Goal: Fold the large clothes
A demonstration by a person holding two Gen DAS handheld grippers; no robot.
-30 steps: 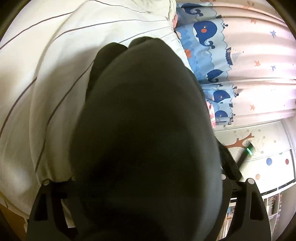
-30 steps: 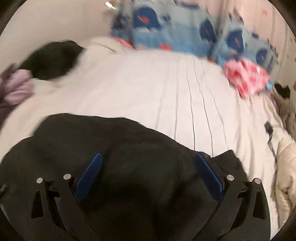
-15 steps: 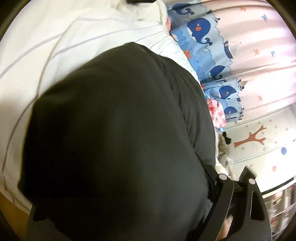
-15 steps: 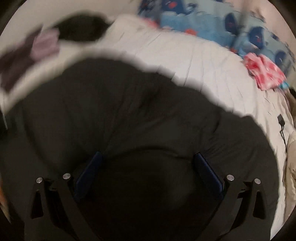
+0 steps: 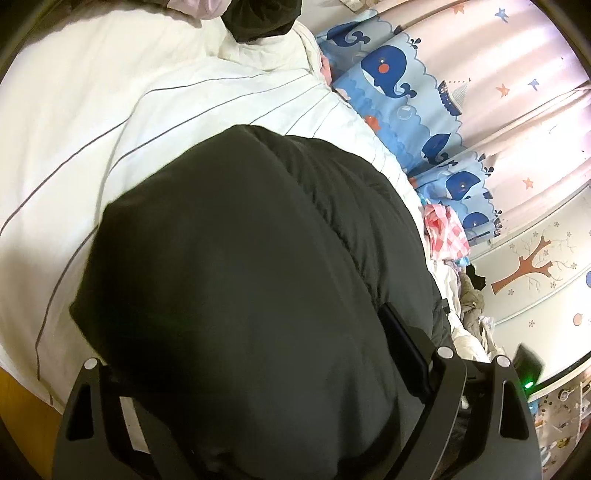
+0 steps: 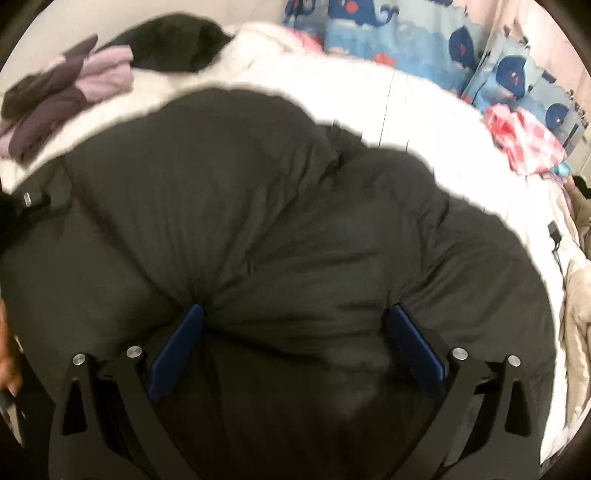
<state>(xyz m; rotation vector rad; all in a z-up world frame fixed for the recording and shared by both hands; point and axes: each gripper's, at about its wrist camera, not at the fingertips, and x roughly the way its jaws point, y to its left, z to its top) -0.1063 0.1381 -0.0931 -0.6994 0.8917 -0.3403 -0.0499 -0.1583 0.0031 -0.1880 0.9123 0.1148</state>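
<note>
Jacket nearer — wide fingers pinching

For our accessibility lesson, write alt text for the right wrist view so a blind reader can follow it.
A bulky black padded jacket fills most of the view, bunched between the blue pads of the right tongs, which press into its fabric. It lies on a white striped bedspread, with purple clothes at upper left and a pink checked garment by whale-print bedding at upper right.
</note>
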